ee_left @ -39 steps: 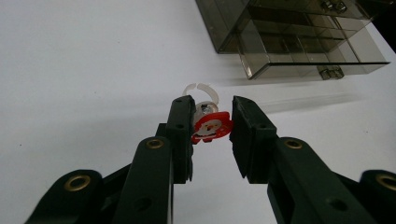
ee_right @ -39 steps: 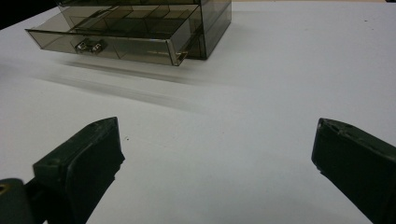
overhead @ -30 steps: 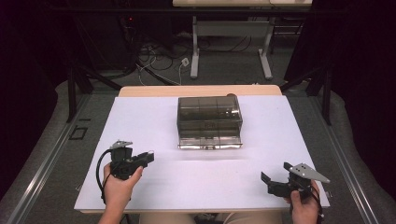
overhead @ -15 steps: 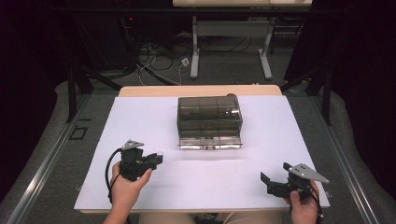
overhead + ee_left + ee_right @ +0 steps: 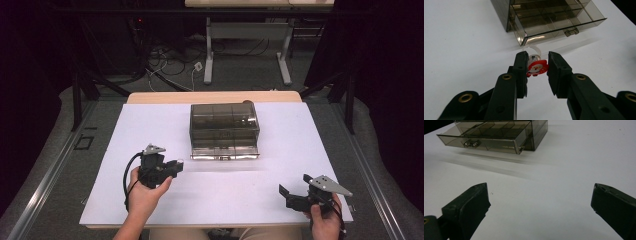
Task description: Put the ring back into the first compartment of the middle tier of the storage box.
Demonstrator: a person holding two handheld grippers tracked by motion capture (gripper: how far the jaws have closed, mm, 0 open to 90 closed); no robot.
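A smoky see-through drawer box stands at the middle of the white table, with its drawer pulled out toward me. In the left gripper view the divided drawer lies just ahead. My left gripper sits left of the drawer front, shut on a small red and white trinket with a white loop on its far side. That left gripper pinches the trinket between both pads. My right gripper rests near the table's front right edge, and this right gripper stands open with nothing between its jaws.
The white table top has a wooden strip along its far edge. Beyond it are a desk frame and loose cables on the floor. Dark curtains close both sides.
My left hand has carried its gripper to the right and slightly forward, closer to the open drawer. The right hand has kept still.
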